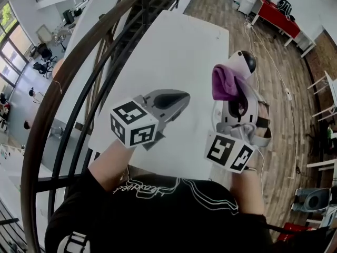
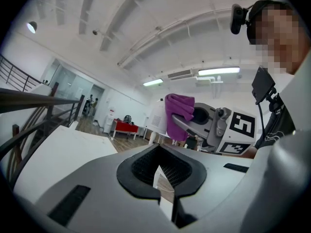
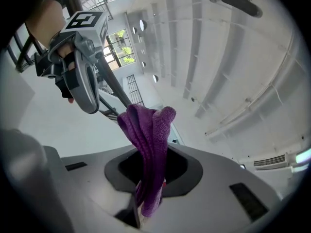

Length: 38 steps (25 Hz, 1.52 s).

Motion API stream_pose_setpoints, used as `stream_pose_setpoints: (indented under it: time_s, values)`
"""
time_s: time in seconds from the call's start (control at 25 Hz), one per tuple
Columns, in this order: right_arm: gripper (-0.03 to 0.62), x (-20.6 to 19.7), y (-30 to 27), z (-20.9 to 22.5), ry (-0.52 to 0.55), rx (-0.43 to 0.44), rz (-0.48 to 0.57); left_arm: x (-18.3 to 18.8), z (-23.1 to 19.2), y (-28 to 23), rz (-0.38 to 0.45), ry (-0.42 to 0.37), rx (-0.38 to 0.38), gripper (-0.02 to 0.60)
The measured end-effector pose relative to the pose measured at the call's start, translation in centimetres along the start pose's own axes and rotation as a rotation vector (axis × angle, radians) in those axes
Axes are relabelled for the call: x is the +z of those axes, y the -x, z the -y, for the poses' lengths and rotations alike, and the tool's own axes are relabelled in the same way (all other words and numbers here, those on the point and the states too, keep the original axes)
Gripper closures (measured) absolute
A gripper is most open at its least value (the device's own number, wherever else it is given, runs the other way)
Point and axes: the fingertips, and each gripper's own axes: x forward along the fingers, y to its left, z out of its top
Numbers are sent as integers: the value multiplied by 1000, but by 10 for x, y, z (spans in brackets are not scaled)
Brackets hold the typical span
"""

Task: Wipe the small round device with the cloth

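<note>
Left gripper (image 1: 181, 98) jaws are together, nothing between them, held above the white rectangular worktop (image 1: 174, 46) near its close edge. Right gripper (image 1: 235, 91) is clamped on the purple knitted cloth (image 1: 225, 82); the cloth is bunched and sticks out past the jaw tips, with a short tail hanging inside the jaws. Right gripper is tilted up, off the worktop's right edge over the wood plank floor (image 1: 279, 94). The grippers are near each other, not touching. A white rounded piece with a dark dome (image 1: 246, 60) sits just beyond the cloth; can't tell if that's the small round device or gripper hardware.
</note>
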Motion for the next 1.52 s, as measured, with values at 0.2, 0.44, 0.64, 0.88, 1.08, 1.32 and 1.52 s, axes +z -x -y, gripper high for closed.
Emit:
stream_pose_setpoints:
  time_s: [0.2,0.44,0.64,0.88,1.08,1.32,1.52]
  values:
    - [533,-1,-5,-25,42,51,-18,-6,-1,11,14,27,8,575]
    - [533,-6,-8,-51,69,130,-41,-12,-1,27,24,46,32,575]
    - [533,-2,4,-67,-21,230,-5,-16,7,39,17,12,59,575]
    - [533,16,56,-64,-342,449,138,-7,50,54,27,-21,65,575]
    - [533,29,134,-47,-676,647,290,1,115,64,42,-62,48,575]
    - [533,-32,206,-46,-945,804,354,-33,193,33,23,-56,82,575]
    - [533,-81,270,-46,-1072,885,397,-64,265,4,15,-47,111,575]
